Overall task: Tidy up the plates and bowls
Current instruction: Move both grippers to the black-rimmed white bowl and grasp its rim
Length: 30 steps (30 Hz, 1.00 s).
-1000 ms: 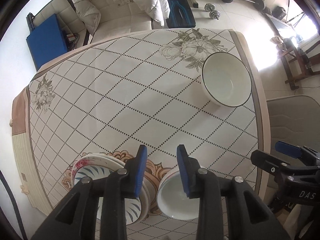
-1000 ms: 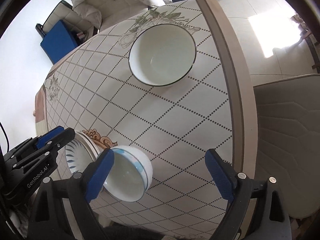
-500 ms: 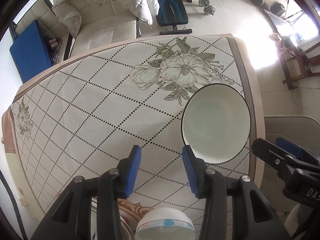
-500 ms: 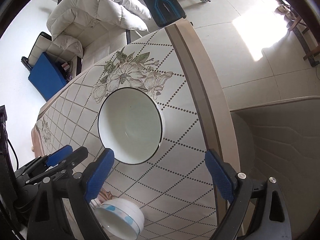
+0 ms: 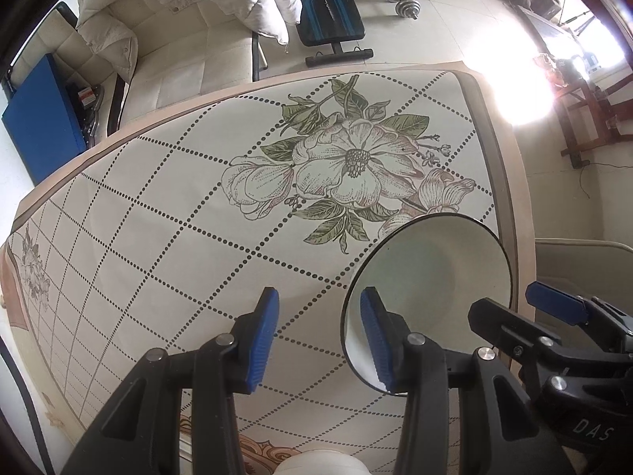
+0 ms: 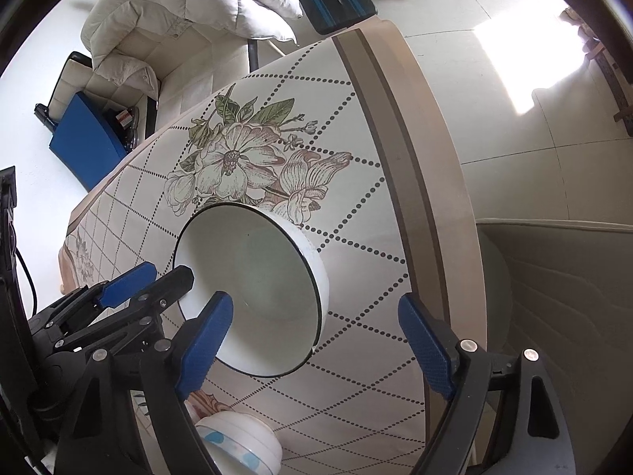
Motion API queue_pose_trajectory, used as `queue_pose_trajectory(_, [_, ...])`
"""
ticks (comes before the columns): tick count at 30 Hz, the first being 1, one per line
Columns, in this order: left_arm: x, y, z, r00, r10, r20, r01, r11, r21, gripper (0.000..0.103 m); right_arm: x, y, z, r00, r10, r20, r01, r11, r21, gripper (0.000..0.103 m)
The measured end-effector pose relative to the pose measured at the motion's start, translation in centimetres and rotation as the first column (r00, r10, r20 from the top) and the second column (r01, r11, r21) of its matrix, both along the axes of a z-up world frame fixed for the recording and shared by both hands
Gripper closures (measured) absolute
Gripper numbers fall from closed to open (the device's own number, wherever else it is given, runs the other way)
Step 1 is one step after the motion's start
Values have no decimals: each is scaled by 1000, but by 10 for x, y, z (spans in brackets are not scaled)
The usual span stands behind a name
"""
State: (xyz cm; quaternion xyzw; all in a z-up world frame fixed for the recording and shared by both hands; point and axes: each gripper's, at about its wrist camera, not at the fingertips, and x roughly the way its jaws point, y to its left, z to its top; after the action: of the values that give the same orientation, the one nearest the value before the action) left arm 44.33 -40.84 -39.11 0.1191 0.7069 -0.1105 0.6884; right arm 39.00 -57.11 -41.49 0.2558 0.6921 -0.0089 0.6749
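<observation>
A large white bowl [image 6: 261, 289] with a thin dark rim sits upright and empty on the patterned table, close to its right edge, just below a printed flower. Nearer the camera, a smaller white bowl [image 6: 237, 445] with blue markings appears to sit upright too, though it is only partly visible.

Left tool [image 5: 316, 332] parted, right tool [image 6: 316, 340] closing

White, black-rimmed bowl [image 6: 273, 277]; blue-padded claws
</observation>
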Motion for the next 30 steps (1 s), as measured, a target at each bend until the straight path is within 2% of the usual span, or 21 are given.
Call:
queue_pose_trajectory(4, [5, -6, -6, 1000, -19, -11, 19, 1000, -3, 65, 5, 0, -7, 1000, -6, -11, 6, 1000, 20, 35])
queue_pose_trajectory(9, [13, -5, -15, 999, -34, -23, 34, 999, -9, 65, 10, -1, -13, 1000, -19, -17, 20, 999, 27, 38])
queue_pose_trajectory(14, [17, -6, -18, 999, -33, -34, 32, 999, -24, 72, 14, -1, -17, 999, -30, -23, 31, 998, 47, 39])
queue_pose_trajectory(16, [17, -7, -19, 999, -35, -34, 35, 999, -23, 73, 16, -1, -18, 999, -30, -23, 31, 998, 49, 45])
queue_pose_trajectory(20, [17, -11, -20, 998, -42, -44, 41, 999, -31, 82, 18, 0, -18, 999, -27, -30, 28, 998, 48, 51])
queue_pose_trajectory(21, [18, -11, -20, 998, -39, -51, 37, 999, -39, 85, 18, -1, -18, 999, -27, -32, 28, 998, 47, 56])
queue_pose_trajectory(23, [16, -14, -19, 997, -40, -59, 37, 998, -45, 89, 19, -1, -19, 999, -22, -38, 23, 999, 45, 58])
queue_pose_trajectory(25, [14, -17, -21, 997, -48, -63, 46, 998, -43, 93, 19, 1, -21, 999, -12, -47, 13, 999, 41, 67])
queue_pose_trajectory(26, [14, -18, -21, 997, -51, -62, 48, 998, -39, 93, 19, 1, -23, 998, -5, -55, 7, 999, 39, 68])
queue_pose_trajectory(28, [13, -19, -21, 997, -52, -62, 50, 998, -37, 93, 18, 2, -26, 998, -1, -64, 3, 999, 36, 79])
queue_pose_trajectory(30, [13, -19, -22, 996, -51, -67, 49, 998, -42, 93, 18, 4, -29, 997, 5, -76, -2, 999, 35, 84])
